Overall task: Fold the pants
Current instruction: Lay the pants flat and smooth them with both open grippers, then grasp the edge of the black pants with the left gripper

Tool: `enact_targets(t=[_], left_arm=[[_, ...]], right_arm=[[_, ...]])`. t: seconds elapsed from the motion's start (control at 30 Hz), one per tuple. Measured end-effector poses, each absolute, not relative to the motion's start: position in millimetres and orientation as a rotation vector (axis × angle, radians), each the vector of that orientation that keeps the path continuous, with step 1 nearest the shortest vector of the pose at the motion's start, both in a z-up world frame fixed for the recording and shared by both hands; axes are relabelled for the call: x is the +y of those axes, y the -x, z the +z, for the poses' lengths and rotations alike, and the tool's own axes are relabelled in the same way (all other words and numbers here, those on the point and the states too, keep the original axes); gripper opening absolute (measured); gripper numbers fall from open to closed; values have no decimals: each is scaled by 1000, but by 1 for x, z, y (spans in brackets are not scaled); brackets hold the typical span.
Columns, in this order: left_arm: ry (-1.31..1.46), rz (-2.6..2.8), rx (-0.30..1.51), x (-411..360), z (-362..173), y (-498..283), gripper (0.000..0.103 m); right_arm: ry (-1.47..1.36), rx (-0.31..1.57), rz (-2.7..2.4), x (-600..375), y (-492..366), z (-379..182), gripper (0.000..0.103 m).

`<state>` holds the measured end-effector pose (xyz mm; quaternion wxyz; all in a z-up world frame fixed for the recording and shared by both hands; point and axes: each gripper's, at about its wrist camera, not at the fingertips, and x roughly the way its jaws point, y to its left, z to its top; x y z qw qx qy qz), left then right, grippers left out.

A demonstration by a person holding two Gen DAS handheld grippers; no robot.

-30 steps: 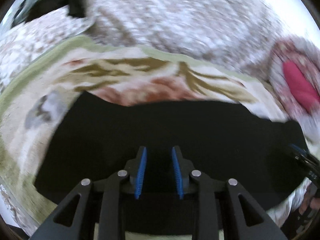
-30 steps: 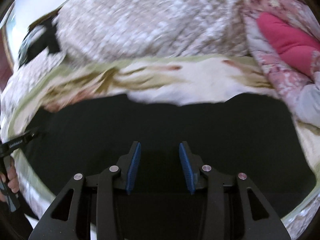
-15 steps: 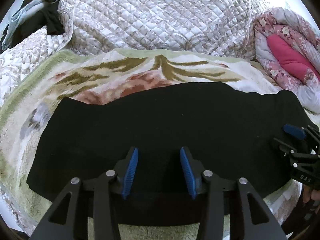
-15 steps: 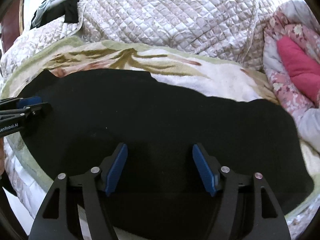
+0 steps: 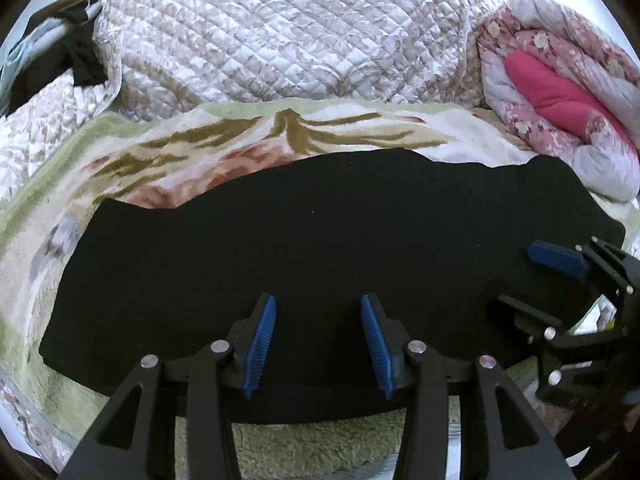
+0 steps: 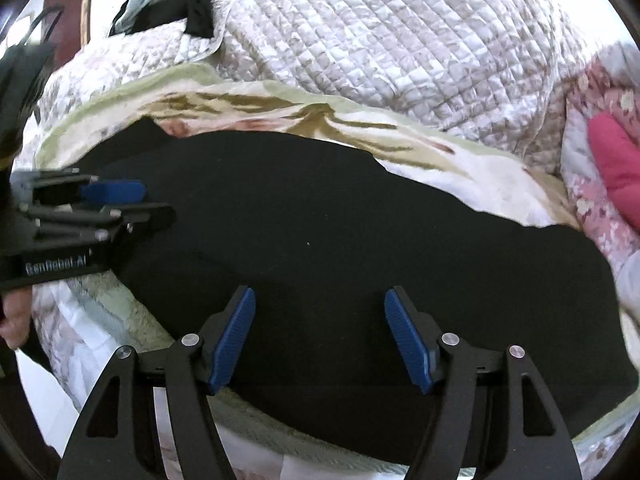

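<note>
The black pants (image 5: 320, 248) lie flat as one long dark band across a fleecy patterned blanket (image 5: 224, 148). My left gripper (image 5: 318, 304) hovers over their near edge, jaws apart, and nothing is pinched between the blue pads. Further right along the same edge is my right gripper (image 6: 319, 296), its jaws set wider, with only the flat pants (image 6: 340, 240) below. Each gripper shows in the other's view: the right gripper (image 5: 536, 280) at the right edge, the left gripper (image 6: 148, 200) at the left edge.
A quilted bedspread (image 5: 280, 36) bulges behind the blanket. A rolled pink floral duvet (image 5: 560, 92) sits at the right. Dark clothes (image 5: 72, 60) lie at the back left. A hand (image 6: 16, 320) shows at the left edge of the right wrist view.
Both pairs of jaws have spread wider. The views have gone from blurred to sharp, and each gripper now shows larger in the other's view. The pants lie flat and still.
</note>
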<state>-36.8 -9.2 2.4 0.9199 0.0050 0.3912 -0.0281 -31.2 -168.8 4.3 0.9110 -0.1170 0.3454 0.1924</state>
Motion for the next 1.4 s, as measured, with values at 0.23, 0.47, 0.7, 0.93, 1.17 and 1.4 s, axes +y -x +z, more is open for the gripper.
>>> enact_targets(t=[0.23, 0.47, 0.7, 0.93, 1.17, 1.4], left_arm=[[54, 30, 796, 15, 5, 39, 48], [141, 141, 806, 53, 3, 35, 48], [220, 254, 802, 81, 2, 50, 48], [330, 345, 746, 98, 3, 88, 48], [455, 321, 750, 114, -7, 97, 53], [515, 302, 730, 131, -9, 84, 53]], right_arm=[[162, 722, 297, -192, 22, 8, 68], [139, 725, 268, -197, 18, 9, 68], [121, 726, 252, -200, 19, 9, 68], [119, 726, 252, -201, 17, 8, 68], [120, 726, 254, -200, 17, 8, 68], [111, 728, 258, -199, 15, 7, 68]])
